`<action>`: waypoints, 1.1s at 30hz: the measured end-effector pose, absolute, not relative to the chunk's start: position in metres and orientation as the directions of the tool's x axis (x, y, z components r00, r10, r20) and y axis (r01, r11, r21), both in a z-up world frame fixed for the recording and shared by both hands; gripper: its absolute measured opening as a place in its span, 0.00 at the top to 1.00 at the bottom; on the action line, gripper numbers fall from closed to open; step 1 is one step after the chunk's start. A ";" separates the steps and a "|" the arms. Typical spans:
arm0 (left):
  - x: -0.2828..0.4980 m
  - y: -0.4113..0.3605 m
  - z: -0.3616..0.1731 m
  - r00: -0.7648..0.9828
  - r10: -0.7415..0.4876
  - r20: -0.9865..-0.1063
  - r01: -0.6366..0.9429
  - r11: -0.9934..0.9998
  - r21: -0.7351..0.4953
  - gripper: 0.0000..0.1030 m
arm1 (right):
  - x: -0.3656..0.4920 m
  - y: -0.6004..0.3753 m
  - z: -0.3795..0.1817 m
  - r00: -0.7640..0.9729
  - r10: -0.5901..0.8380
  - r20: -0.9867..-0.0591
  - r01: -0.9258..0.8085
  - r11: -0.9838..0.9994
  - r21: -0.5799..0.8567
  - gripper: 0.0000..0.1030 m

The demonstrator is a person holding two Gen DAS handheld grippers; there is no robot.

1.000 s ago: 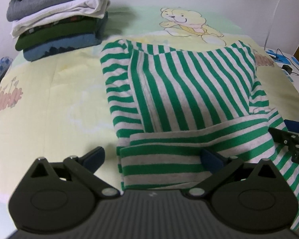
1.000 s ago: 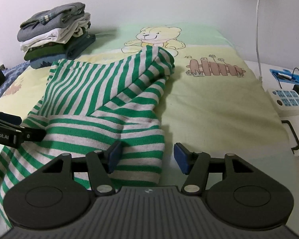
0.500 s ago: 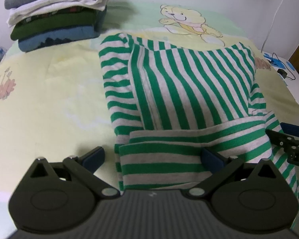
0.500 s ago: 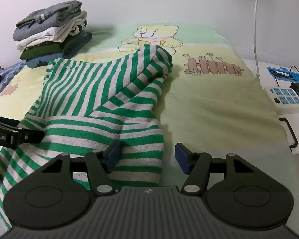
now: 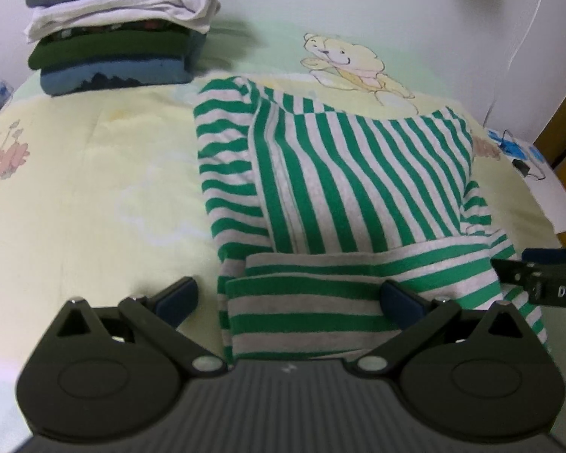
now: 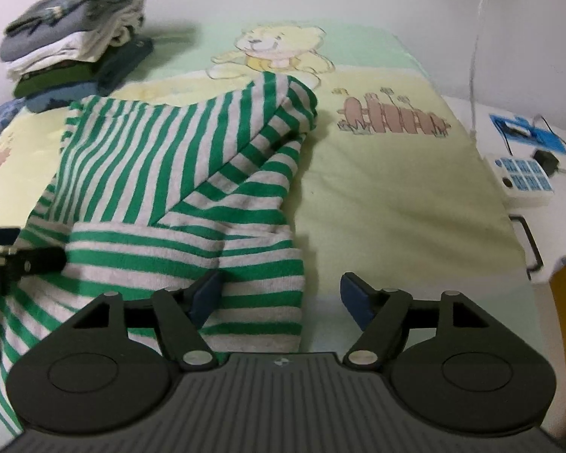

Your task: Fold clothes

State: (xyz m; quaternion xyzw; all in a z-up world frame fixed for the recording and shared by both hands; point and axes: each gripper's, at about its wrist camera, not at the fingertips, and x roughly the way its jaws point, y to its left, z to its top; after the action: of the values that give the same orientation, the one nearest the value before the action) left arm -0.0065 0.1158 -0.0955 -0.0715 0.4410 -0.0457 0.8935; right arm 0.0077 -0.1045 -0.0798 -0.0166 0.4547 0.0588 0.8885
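A green-and-grey striped garment (image 5: 343,196) lies partly folded on the pale bear-print sheet (image 5: 94,188), its lower band turned up across the near edge. My left gripper (image 5: 288,296) is open wide over the left part of that band, and neither pad presses the cloth. In the right wrist view the same garment (image 6: 169,173) fills the left half. My right gripper (image 6: 281,296) straddles its near right corner with the jaws opening; the left pad (image 6: 207,294) rests against the cloth and the right pad is clear of it. Each gripper's fingers show at the edge of the other's view.
A stack of several folded clothes (image 5: 120,37) stands at the back left of the bed, against the white wall. To the right of the bed is a white surface with a power strip (image 6: 524,177) and cables. The sheet (image 6: 396,196) right of the garment is bare.
The right gripper's jaws have spread wider over the garment's corner. Both views have tipped slightly, the stack sliding up in the left one. The garment lies as before.
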 end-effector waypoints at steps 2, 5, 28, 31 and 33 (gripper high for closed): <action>-0.006 0.112 -0.096 0.607 -0.131 -0.784 0.018 0.988 -0.151 0.00 | 0.008 -0.103 -0.077 0.584 0.080 -0.808 -0.115 0.993 0.015 0.29; -0.002 0.118 -0.094 0.588 -0.163 -0.792 0.055 0.985 -0.162 0.00 | 0.006 -0.109 -0.072 0.617 0.055 -0.785 -0.083 0.997 0.004 0.29; 0.087 0.154 -0.083 0.563 -0.034 -0.826 0.018 0.999 -0.028 0.02 | 0.078 -0.138 -0.075 0.561 0.329 -0.760 -0.136 0.942 0.308 0.63; 0.095 0.154 -0.087 0.564 -0.033 -0.825 0.021 0.999 -0.025 0.01 | 0.090 -0.148 -0.076 0.568 0.383 -0.728 -0.134 0.916 0.378 0.49; 0.100 0.154 -0.086 0.575 -0.035 -0.817 0.025 0.999 -0.025 0.01 | 0.097 -0.153 -0.079 0.553 0.427 -0.715 -0.130 0.892 0.433 0.46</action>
State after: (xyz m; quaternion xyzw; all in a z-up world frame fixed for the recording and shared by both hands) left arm 0.1002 0.1535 -0.0863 -0.0055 0.4604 -0.0169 0.8875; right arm 0.0973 -0.1532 -0.0790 0.1674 0.4444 0.1609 0.8652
